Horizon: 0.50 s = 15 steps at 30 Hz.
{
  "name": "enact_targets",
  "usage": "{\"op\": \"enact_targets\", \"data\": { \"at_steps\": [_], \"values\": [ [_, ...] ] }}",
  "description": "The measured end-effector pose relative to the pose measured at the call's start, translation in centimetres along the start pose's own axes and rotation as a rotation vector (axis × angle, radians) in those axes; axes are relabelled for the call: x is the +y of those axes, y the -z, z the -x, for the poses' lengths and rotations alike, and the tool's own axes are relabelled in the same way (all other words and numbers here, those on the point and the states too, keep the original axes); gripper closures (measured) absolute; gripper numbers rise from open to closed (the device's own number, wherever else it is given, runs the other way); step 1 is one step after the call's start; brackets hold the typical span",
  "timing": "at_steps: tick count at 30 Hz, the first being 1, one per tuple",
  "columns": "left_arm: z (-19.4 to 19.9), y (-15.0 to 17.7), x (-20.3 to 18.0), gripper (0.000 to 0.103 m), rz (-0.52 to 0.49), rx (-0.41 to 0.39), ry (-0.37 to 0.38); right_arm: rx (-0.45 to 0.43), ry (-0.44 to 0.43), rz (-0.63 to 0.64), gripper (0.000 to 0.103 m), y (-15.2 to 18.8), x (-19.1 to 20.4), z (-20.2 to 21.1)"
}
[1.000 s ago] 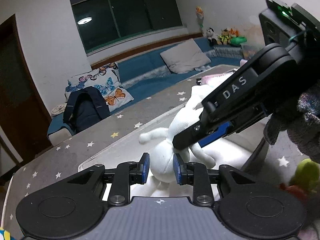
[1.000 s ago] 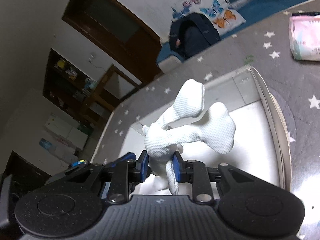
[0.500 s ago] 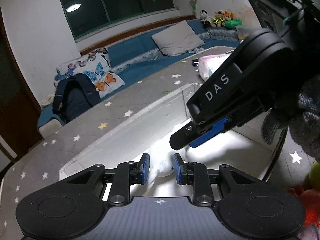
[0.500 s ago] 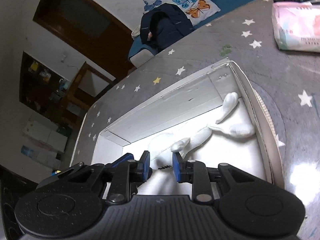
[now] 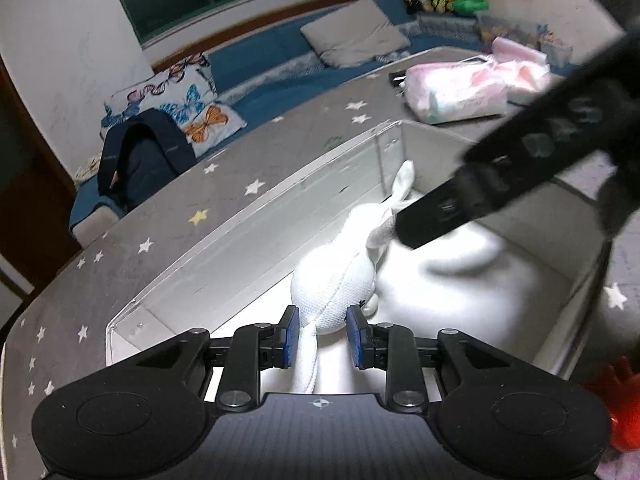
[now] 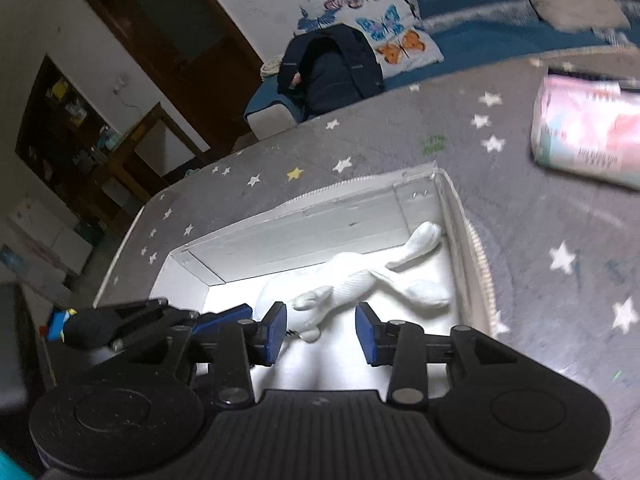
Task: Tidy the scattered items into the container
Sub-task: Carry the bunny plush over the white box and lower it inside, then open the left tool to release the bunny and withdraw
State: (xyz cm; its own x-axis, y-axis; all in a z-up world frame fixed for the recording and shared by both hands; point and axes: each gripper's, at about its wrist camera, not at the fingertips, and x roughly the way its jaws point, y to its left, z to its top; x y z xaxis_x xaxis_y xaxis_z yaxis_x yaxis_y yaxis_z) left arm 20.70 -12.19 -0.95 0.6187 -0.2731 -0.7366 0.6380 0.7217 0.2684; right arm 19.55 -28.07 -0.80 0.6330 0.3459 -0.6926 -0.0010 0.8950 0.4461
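Observation:
A white plush rabbit (image 5: 340, 280) lies inside the white open box (image 5: 248, 236) on the grey star-patterned table. My left gripper (image 5: 322, 338) has its blue pads around the rabbit's head end; the jaws stand partly apart with the plush between them. In the right wrist view the rabbit (image 6: 360, 280) lies along the box (image 6: 320, 216) floor, ears toward the far right corner. My right gripper (image 6: 322, 334) is open and empty above the box; it crosses the left wrist view as a blurred black arm (image 5: 500, 196).
A pink tissue pack (image 5: 460, 88) lies on the table beyond the box, also in the right wrist view (image 6: 588, 132). A red-orange toy (image 5: 616, 400) sits at the box's near right. A blue sofa with pillows and a dark backpack (image 6: 332, 68) stands behind the table.
The rabbit went from held up in both grippers to lying in the box. My right gripper let go, opened wide and pulled back. My left gripper's jaws widened.

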Motion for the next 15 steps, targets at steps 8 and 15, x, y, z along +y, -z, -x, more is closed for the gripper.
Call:
{"op": "enact_targets", "data": {
  "at_steps": [8,15],
  "values": [
    [-0.3,-0.5,0.7,0.074,0.066,0.041,-0.031,-0.112,0.014,0.111,0.052,0.4,1.3,4.1],
    [2.5,-0.1,0.9,0.074,0.130,-0.022,-0.053,-0.238,-0.003,0.192,0.026,2.2,2.2,8.7]
  ]
}}
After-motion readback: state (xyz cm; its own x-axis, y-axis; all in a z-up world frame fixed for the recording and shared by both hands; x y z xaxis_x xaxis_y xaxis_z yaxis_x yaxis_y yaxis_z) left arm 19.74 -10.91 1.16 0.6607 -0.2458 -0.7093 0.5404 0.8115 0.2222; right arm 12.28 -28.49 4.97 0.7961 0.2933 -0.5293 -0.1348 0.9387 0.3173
